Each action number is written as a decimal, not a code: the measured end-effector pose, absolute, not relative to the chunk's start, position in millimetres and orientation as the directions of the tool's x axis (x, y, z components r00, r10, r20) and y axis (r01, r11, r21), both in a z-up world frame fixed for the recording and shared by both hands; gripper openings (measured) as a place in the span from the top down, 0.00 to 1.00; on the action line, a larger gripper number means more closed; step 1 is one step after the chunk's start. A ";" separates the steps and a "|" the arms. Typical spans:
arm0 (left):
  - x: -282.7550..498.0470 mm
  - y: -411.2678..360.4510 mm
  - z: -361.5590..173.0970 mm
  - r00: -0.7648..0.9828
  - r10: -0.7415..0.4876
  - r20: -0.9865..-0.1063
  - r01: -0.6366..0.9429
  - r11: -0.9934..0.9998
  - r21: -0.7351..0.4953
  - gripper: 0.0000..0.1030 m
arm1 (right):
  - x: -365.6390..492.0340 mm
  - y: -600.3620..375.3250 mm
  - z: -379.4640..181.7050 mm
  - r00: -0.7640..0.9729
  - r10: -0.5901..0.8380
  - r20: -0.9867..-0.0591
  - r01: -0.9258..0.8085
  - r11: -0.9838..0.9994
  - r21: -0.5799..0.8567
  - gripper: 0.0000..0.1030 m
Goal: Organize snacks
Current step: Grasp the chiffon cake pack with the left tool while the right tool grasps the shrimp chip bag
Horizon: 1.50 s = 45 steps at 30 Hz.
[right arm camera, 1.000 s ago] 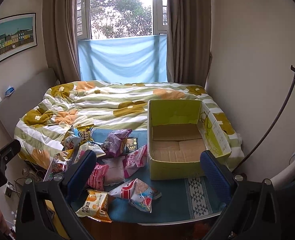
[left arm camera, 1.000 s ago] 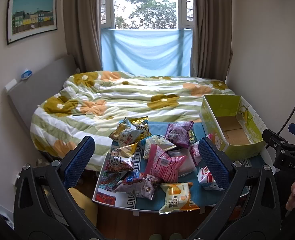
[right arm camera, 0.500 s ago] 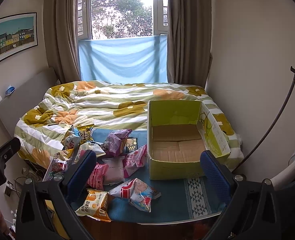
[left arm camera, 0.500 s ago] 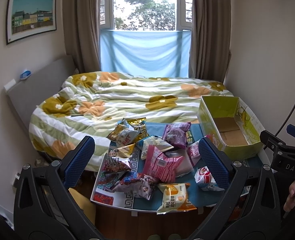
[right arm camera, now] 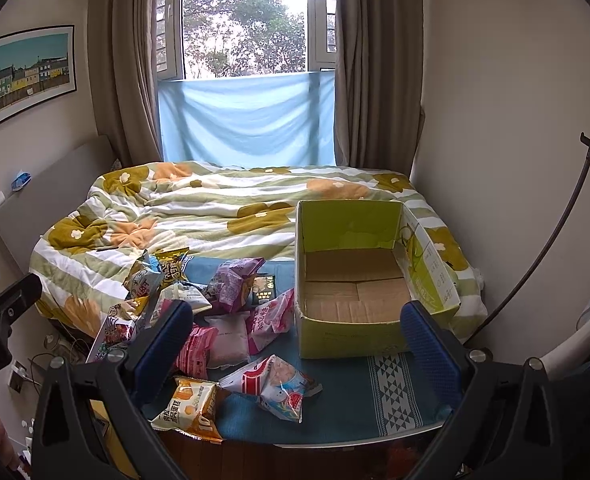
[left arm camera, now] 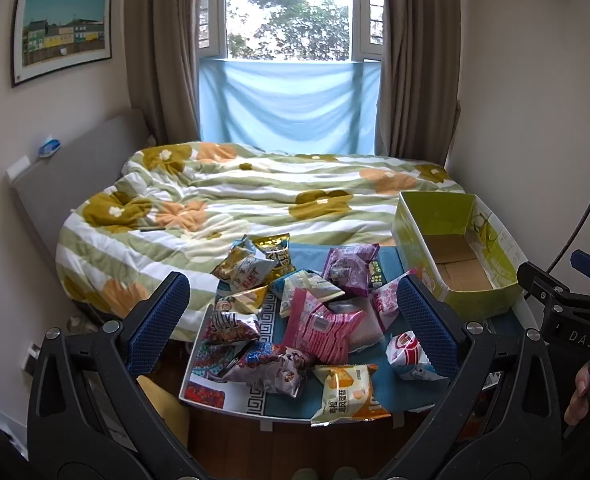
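Note:
Several snack packets lie in a loose pile (left arm camera: 295, 312) on a blue mat (right arm camera: 347, 396) at the foot of the bed. Among them are a pink striped packet (left arm camera: 321, 330), a purple one (right arm camera: 235, 284), an orange one (right arm camera: 193, 408) and a red-and-white one (right arm camera: 277, 386). An empty green cardboard box (right arm camera: 355, 276) stands open on the mat to the right of the pile. My left gripper (left arm camera: 291, 320) hangs open above and in front of the pile. My right gripper (right arm camera: 295, 344) is open too, in front of the box. Neither holds anything.
Behind the mat lies a bed with a flowered quilt (left arm camera: 255, 200). A window with brown curtains (right arm camera: 247, 40) is at the back, walls on both sides. A black stand leg (right arm camera: 535, 264) leans at the right. A hand (left arm camera: 583, 392) grips the right tool.
Both views have drifted slightly; the left camera shifted a little so the pile and box slid left in view. Nothing was picked up or moved on the mat.

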<state>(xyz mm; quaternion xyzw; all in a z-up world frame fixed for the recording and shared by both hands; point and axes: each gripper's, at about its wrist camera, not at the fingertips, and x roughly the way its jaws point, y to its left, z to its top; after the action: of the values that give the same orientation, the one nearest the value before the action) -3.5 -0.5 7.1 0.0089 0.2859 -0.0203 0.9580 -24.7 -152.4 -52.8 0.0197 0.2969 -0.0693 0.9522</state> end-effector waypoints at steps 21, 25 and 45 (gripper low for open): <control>-0.4 10.7 6.9 0.801 -0.068 -0.595 0.072 0.997 -0.017 0.01 | -29.8 -152.3 -50.2 0.817 -0.110 -0.566 0.143 0.990 0.014 0.00; 10.3 11.5 -8.7 0.754 -0.096 -0.650 0.098 0.995 -0.034 0.01 | -27.1 -160.1 -57.3 0.804 -0.099 -0.586 0.131 0.991 0.012 0.00; 43.9 -63.0 -192.7 0.480 -0.046 -0.876 -0.052 0.995 -0.081 0.01 | 23.5 -193.3 -204.1 0.613 0.258 -0.747 -0.344 0.938 0.042 0.00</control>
<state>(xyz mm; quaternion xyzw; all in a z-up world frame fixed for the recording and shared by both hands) 43.9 -63.0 -192.7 -0.0481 0.5098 0.0020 0.8590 23.5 -193.3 -204.1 -0.0527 0.4067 0.1679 0.8964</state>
